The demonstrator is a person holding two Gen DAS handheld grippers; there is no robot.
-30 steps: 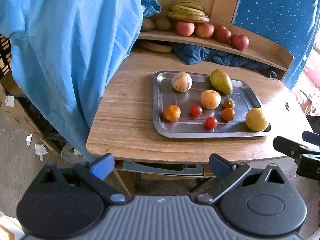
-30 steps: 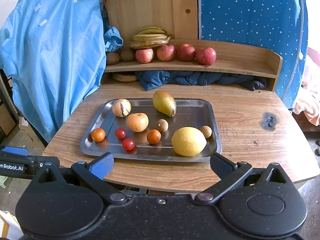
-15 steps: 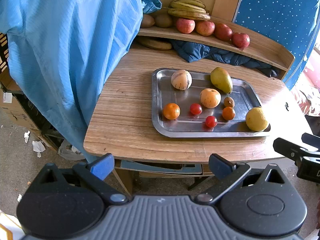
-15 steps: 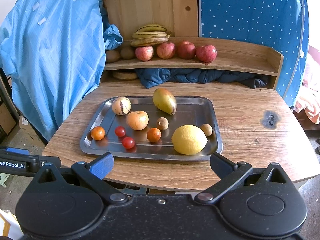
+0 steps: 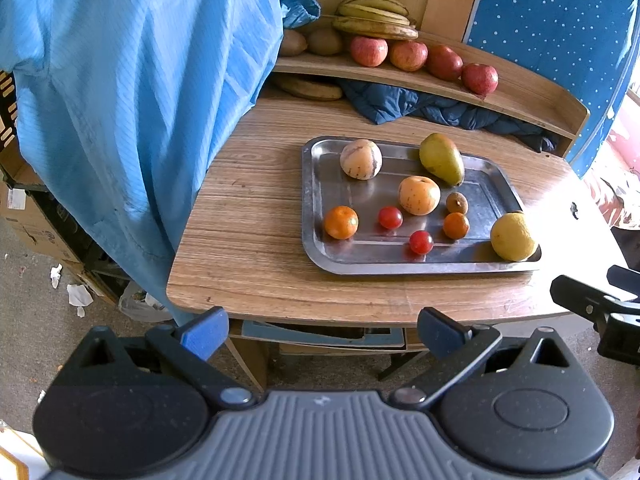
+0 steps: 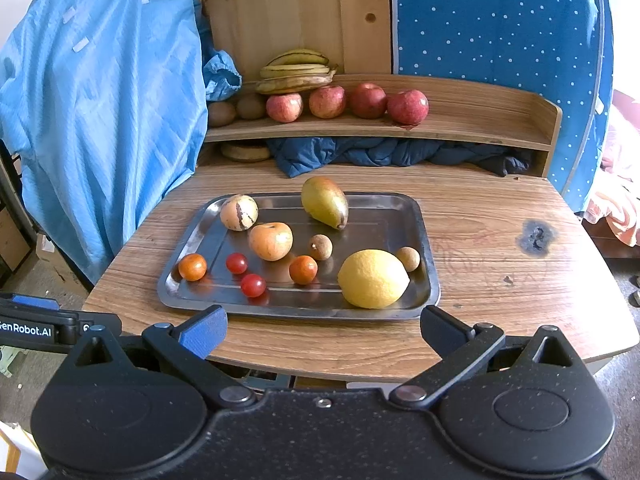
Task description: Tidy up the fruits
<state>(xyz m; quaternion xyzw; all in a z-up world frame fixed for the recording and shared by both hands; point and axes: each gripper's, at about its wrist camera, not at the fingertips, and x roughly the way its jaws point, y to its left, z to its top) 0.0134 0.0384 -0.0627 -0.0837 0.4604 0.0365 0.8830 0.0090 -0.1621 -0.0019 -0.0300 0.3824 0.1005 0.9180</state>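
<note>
Meanwhile, both grippers, left (image 5: 322, 322) and right (image 6: 324, 320), had drawn back slightly, fingers wide and empty; tray (image 6: 424, 216) fruit remained unsorted.

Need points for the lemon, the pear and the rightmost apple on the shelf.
lemon (image 6: 373, 279), right wrist view, middle of its yellow skin.
pear (image 6: 324, 202), right wrist view, middle of its broad body.
rightmost apple (image 6: 407, 106), right wrist view, centre of its red front.
</note>
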